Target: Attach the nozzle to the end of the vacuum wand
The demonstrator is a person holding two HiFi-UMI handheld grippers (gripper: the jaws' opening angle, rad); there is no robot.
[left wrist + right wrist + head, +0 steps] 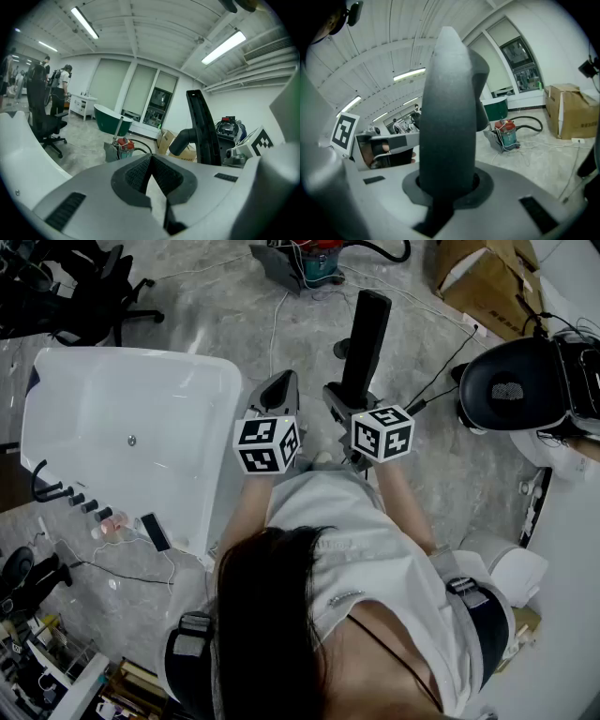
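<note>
Centre frame, your right gripper (345,401) has its jaws pinching a long black plastic nozzle (366,334) that stands upright, its lower end hidden between them. Just to its left, your left gripper (279,395) has its jaws pressed together on nothing. A red and teal vacuum cleaner (314,259) is cut off at the top edge.

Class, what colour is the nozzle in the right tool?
The nozzle is black; best in head view.

Test lab or workshop: bare concrete floor (216,315), white bathtub (131,427) at 9 o'clock, office chairs (84,287) at 11, cardboard boxes (487,282) at 1, ceiling strip lights (224,47).
</note>
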